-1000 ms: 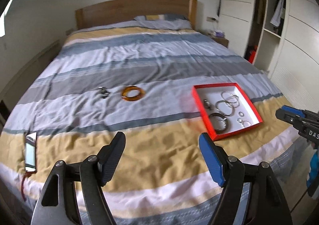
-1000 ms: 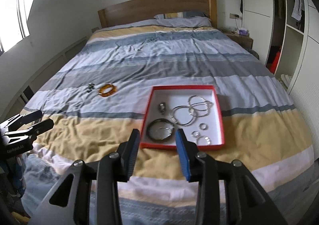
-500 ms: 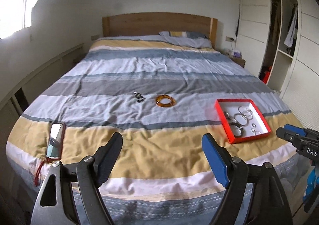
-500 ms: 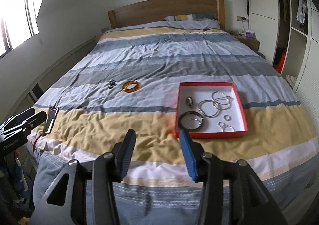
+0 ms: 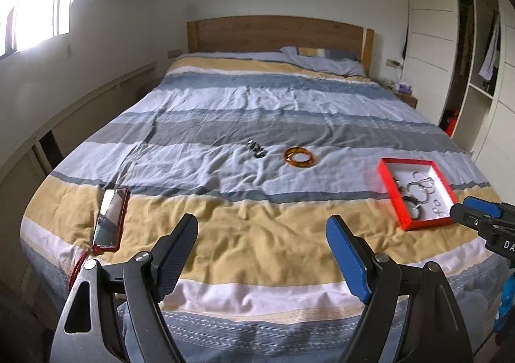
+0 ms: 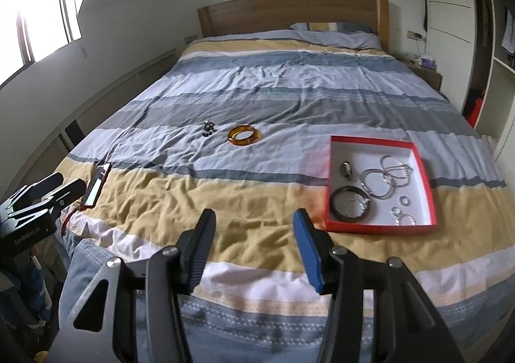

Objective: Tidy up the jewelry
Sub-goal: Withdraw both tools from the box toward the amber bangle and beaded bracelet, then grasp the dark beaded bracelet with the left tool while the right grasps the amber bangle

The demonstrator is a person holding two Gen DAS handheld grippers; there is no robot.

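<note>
A red box (image 6: pixel 425 181) with a white inside lies on the striped bed and holds several silver rings and a dark bangle (image 6: pixel 351 203); it also shows in the left wrist view (image 5: pixel 388 179). An amber bangle (image 6: pixel 244 135) (image 5: pixel 300 157) and a small dark beaded piece (image 6: pixel 208 128) (image 5: pixel 256 148) lie loose on the grey-blue stripe. My left gripper (image 5: pixel 262 245) is open and empty over the foot of the bed. My right gripper (image 6: pixel 254 242) is open and empty, left of the box's near corner.
A phone in a red case (image 5: pixel 111 218) (image 6: pixel 96 184) lies near the bed's left front edge. A wooden headboard (image 5: pixel 276 33) stands at the far end. A nightstand (image 6: pixel 425 71) and white wardrobe (image 5: pixel 431 51) stand at the right.
Both grippers have pulled back toward the foot of the bed, so the box and bangle look farther away. The phone has come into fuller view. Both grippers stay open.
</note>
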